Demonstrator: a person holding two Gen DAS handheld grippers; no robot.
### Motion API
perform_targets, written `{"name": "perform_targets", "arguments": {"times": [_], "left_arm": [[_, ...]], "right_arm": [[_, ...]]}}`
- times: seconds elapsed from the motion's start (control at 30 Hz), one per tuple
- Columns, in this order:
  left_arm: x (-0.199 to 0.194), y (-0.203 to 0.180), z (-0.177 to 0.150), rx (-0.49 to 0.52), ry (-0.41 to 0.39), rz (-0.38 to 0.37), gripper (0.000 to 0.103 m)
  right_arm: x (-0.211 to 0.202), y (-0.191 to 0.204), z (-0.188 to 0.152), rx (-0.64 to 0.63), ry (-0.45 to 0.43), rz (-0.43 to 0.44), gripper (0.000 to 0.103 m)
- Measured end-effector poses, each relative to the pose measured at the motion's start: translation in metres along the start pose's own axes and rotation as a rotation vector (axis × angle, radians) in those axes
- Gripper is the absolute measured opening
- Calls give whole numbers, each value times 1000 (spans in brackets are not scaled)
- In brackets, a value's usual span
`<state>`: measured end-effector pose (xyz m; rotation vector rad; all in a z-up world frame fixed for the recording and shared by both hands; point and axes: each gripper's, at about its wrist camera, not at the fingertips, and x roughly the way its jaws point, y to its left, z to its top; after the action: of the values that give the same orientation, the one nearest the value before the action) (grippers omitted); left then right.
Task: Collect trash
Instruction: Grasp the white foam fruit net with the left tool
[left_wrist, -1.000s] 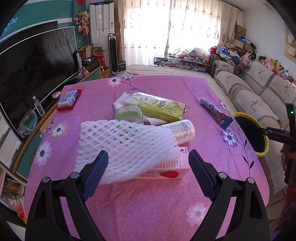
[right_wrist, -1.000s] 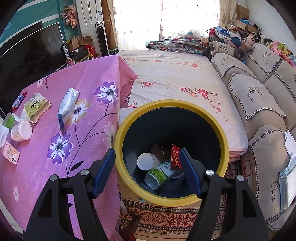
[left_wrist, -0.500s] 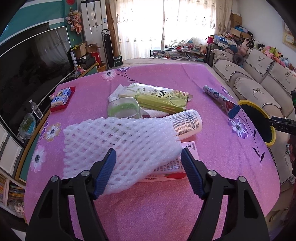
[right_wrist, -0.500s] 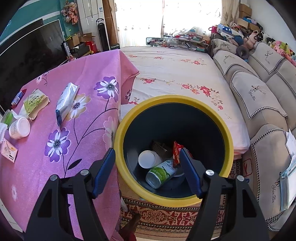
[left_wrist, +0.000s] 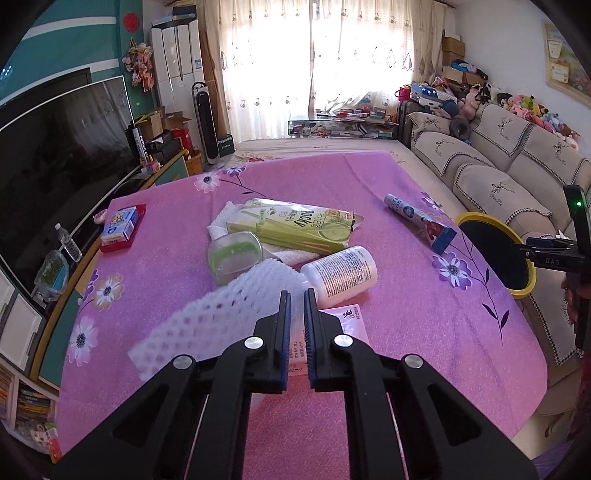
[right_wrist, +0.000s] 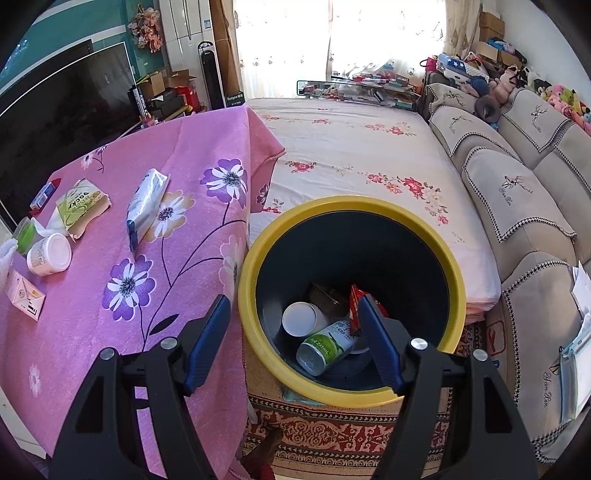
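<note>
My left gripper (left_wrist: 296, 317) is shut on a white foam fruit net (left_wrist: 218, 317), which is lifted off the pink table (left_wrist: 424, 332). Under it lie a pink carton (left_wrist: 343, 321), a white bottle (left_wrist: 341, 275), a green Pocky box (left_wrist: 291, 227), a clear cup (left_wrist: 234, 256) and a blue-white tube (left_wrist: 417, 221). My right gripper (right_wrist: 293, 341) is open and empty over the yellow-rimmed bin (right_wrist: 258, 258), which holds a can (right_wrist: 325, 347), a cup and wrappers. The bin also shows in the left wrist view (left_wrist: 476, 218).
A red and blue box (left_wrist: 122, 227) lies at the table's left. A TV (left_wrist: 55, 155) stands on the left, a sofa (left_wrist: 517, 177) on the right. A floral bed sheet (right_wrist: 369, 147) lies behind the bin. The right gripper's body (left_wrist: 554, 254) shows at the table's right edge.
My left gripper has shut on the foam net and lifted it, uncovering the bottle and carton. The right gripper stays open over the bin, with its view shifted slightly.
</note>
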<state>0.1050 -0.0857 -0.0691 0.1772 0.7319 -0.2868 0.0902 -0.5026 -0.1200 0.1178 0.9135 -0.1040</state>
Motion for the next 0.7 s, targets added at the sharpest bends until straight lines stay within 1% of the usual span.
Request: {"name": "perform_targets", "arguments": {"times": [0.27, 0.43, 0.57, 0.7], "left_arm": [[-42, -3, 16, 11, -86, -13, 7], [-65, -12, 27, 33, -133, -29, 6], [-76, -21, 35, 45, -154, -46, 6], [-79, -33, 42, 59, -164, -64, 6]], "right_arm": [[-11, 0, 0, -5, -20, 3, 68], [-16, -1, -2, -2, -33, 8, 68], [-22, -5, -3, 7, -47, 7, 68], [-29, -14, -6, 24, -59, -5, 68]]}}
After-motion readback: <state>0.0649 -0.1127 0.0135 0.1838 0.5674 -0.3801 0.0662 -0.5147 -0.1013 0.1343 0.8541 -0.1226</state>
